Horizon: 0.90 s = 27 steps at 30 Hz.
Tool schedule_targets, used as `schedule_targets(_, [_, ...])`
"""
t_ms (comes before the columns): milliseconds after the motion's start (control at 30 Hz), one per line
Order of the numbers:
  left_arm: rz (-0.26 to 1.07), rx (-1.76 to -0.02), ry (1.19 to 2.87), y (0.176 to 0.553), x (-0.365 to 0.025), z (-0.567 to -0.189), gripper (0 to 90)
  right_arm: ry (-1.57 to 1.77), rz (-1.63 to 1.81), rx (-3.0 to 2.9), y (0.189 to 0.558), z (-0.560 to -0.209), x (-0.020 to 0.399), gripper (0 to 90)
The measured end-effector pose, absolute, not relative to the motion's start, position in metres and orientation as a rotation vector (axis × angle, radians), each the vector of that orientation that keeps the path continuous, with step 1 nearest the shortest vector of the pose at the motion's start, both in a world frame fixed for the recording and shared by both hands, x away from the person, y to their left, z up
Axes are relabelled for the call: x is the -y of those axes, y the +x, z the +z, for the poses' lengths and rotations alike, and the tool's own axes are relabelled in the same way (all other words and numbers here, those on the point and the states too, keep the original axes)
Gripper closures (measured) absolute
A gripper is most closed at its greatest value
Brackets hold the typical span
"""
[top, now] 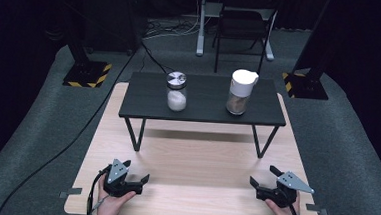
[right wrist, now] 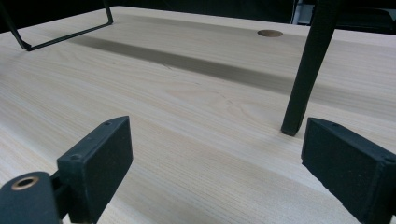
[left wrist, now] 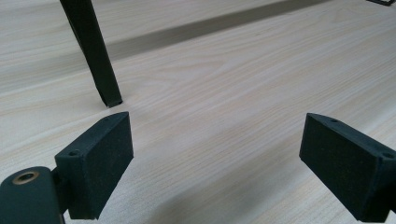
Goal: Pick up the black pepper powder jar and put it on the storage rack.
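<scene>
Two grippers, left gripper [top: 135, 179] and right gripper [top: 263, 184] | jaws wide open, holding nothing | lift slowly to the glass jar of white powder [top: 177, 91] on the small black shelf [top: 204, 101]

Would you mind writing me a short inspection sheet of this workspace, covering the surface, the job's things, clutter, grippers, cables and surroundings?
Surface: light wooden table with a low black shelf standing on thin legs across its far half.
Job's things: glass jar with metal lid, white contents, on the shelf's left; white-capped jar, brownish contents, on its right; both upright, apart.
Clutter: nothing seen.
Grippers: left gripper and right gripper rest low at the near edge, jaws wide apart, holding nothing.
Cables: one black cable crosses the floor at left; a cable trails from the left gripper.
Surroundings: grey carpet, dark chair, hazard-striped stand bases.
</scene>
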<state>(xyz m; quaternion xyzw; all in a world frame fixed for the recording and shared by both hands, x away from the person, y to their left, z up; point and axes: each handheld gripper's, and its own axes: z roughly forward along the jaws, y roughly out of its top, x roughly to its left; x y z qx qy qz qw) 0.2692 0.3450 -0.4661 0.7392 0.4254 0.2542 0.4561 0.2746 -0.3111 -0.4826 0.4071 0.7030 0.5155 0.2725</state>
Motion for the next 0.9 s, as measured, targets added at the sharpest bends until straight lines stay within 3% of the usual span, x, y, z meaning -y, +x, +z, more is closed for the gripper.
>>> schedule_targets(900, [0.629,-1.047,1.821,0.2690,-0.3449,-0.4665,9.5,1.089,1.384,-1.903,0.2756,-0.4824,0.3112,7.8])
